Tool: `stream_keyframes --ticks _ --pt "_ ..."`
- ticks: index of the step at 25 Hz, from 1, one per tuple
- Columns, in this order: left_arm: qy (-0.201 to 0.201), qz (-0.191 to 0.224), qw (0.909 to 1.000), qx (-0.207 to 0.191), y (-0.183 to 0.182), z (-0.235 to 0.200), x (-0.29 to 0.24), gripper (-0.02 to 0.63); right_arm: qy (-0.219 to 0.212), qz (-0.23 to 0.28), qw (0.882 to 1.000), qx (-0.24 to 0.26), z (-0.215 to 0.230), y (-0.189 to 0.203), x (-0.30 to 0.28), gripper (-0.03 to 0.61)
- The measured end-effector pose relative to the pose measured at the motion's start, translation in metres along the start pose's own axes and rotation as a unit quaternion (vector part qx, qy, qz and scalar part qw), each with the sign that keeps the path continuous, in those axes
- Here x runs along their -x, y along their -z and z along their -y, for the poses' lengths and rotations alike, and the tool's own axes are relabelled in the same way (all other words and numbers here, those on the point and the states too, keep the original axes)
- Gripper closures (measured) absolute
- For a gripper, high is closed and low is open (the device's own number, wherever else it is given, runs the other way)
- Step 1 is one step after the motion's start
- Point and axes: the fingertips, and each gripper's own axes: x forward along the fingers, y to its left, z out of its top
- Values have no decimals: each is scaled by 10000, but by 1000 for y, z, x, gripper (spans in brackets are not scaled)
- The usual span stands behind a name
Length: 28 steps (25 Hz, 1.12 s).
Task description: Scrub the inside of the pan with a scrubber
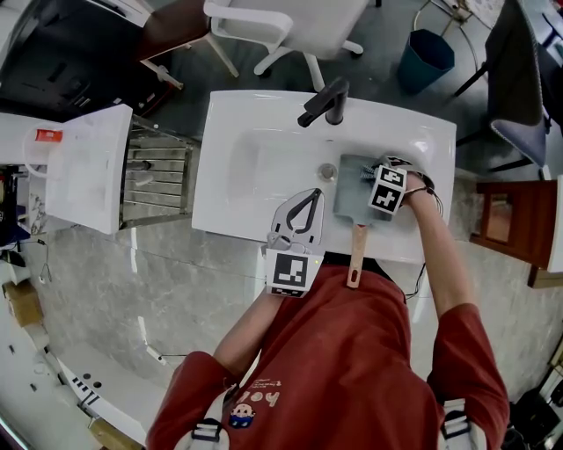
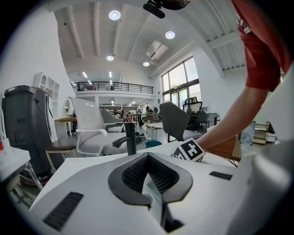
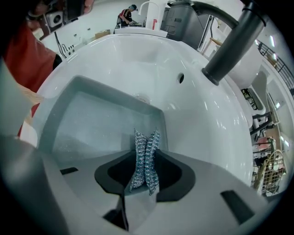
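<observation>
A square grey pan with a wooden handle lies in the right part of the white sink, its handle over the front rim. My right gripper hangs over the pan's far end, shut on a silvery metal mesh scrubber. In the right gripper view the scrubber stands pinched between the jaws, just above the pan's wet floor. My left gripper hovers at the sink's front rim, left of the pan, shut with nothing in it.
A black faucet stands at the back of the sink, and the drain lies beside the pan. A metal dish rack and a white box sit to the left. A white chair and a teal bin stand behind.
</observation>
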Motion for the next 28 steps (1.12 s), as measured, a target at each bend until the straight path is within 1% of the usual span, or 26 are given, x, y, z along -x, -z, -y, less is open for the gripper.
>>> stream_keyframes --ticks 4,9,13,16,18,21,25,27,28 --pt "5 29 10000 -21 -1 1 0 604 23 2 10000 -39 0 0 -1 443" --pt "-9 101 9999 63 -8 -1 -1 604 100 -22 9995 -305 2 1 0 443" --pt "-23 222 9997 71 -21 -4 0 604 253 97 9971 -708 5 0 8 442" --pt "-14 305 9995 34 -31 -7 -2 604 504 444 9913 -1130 11 -4 28 440" --pt "16 364 9993 1 -39 -7 -4 604 718 822 9829 -1481 17 -8 52 440" --pt "65 440 9990 -51 -50 -5 -6 604 976 1385 9649 -2007 17 -13 93 437" --pt "55 582 9983 -39 -69 -9 -9 604 1556 1964 9394 -2339 18 -19 151 436" --pt "29 694 9976 -51 -83 -13 -10 604 1826 2293 9202 -2594 20 -21 182 436" --pt "4 762 9971 -41 -91 -16 -11 604 1921 2503 9072 -2785 22 -22 198 436"
